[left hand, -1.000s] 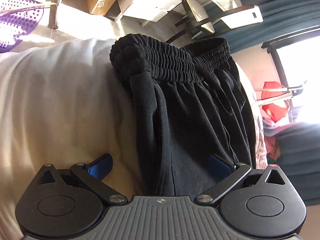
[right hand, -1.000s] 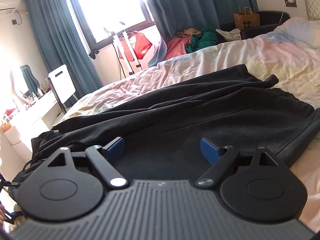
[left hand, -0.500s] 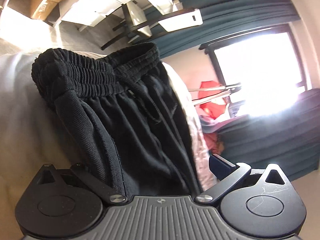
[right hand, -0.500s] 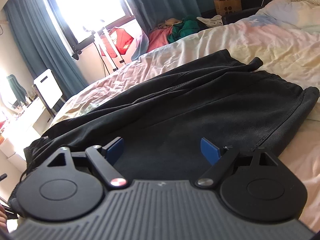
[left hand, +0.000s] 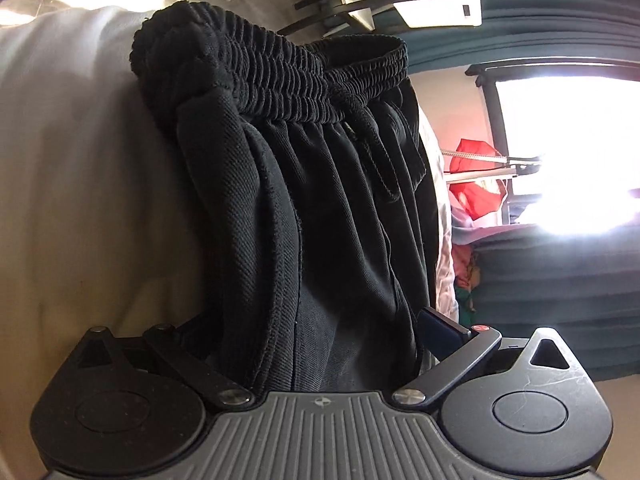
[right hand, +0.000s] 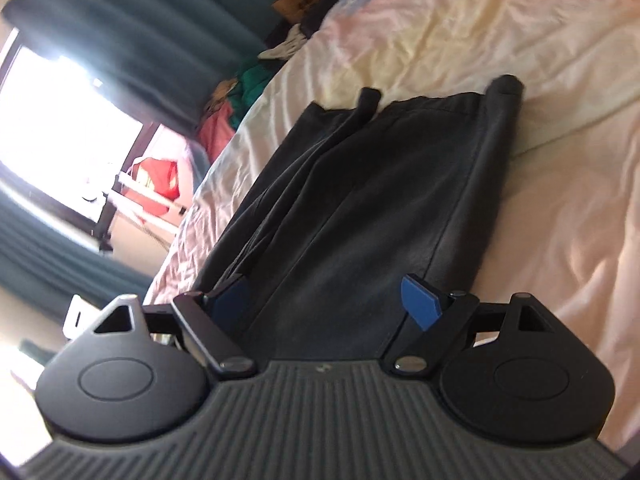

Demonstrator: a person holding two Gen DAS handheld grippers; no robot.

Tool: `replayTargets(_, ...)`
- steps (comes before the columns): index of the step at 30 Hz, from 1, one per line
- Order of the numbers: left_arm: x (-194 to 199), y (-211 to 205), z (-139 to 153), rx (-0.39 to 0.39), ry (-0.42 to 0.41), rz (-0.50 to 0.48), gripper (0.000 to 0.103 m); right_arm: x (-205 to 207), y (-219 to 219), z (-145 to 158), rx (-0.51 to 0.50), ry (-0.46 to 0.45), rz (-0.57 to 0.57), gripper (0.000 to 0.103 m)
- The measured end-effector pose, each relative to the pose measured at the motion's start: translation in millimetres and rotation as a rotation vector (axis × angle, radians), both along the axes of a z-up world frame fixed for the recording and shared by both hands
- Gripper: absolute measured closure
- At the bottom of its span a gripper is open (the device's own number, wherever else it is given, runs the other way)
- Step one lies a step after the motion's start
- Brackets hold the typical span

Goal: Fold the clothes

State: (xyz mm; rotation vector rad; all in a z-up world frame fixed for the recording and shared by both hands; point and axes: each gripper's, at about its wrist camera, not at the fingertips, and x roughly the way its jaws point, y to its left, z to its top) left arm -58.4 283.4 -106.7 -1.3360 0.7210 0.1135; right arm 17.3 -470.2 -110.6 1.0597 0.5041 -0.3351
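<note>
Down at the leg end of the trousers (right hand: 352, 216), the right hand-held gripper (right hand: 326, 300) has rolled hard over and swung in along the cloth, its jaws wide and gripping nothing. The left hand-held gripper (left hand: 320, 336), jaws also spread, now straddles the bunched cloth below the waistband (left hand: 280, 76) without visibly pinching it. Both look lined up on the trousers, lying lengthwise on the bed (right hand: 540, 60), probably to fold them next.

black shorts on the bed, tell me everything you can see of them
The black shorts look like soft knit cotton, with a ribbed elastic waistband and a drawstring. They lie on the pale bedsheet, gathered in lengthwise folds, hem end farthest in the right wrist view. Fabric sits between both grippers' open jaws.
</note>
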Motion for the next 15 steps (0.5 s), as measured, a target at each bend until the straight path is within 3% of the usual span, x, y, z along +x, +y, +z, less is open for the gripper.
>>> replayTargets(3, 0.8, -1.8, -2.4, 0.003, 0.01, -0.013, 0.001, -11.3, -27.1, -9.7, 0.048, 0.0, -0.088, 0.017)
replayTargets(8, 10.5, -12.7, -0.5, 0.078, 0.063, -0.07, 0.006, 10.6, -73.1, -43.9, 0.082, 0.116, -0.206, 0.018)
replayTargets(11, 17.2, -17.7, 1.9, 0.102, 0.063, -0.103, 0.005, 31.5, -88.3, -72.2, 0.152, 0.151, -0.203, 0.023)
replayTargets(13, 18.5, -19.9, 2.3, 0.096, 0.054, -0.108, 0.005, 44.0, -90.9, -83.5, 0.174, 0.139, -0.199, 0.033)
replayTargets(15, 19.5, -21.4, 2.7, 0.079, 0.037, -0.107, 0.005, 55.0, -91.4, -88.5, 0.17, 0.111, -0.204, 0.032)
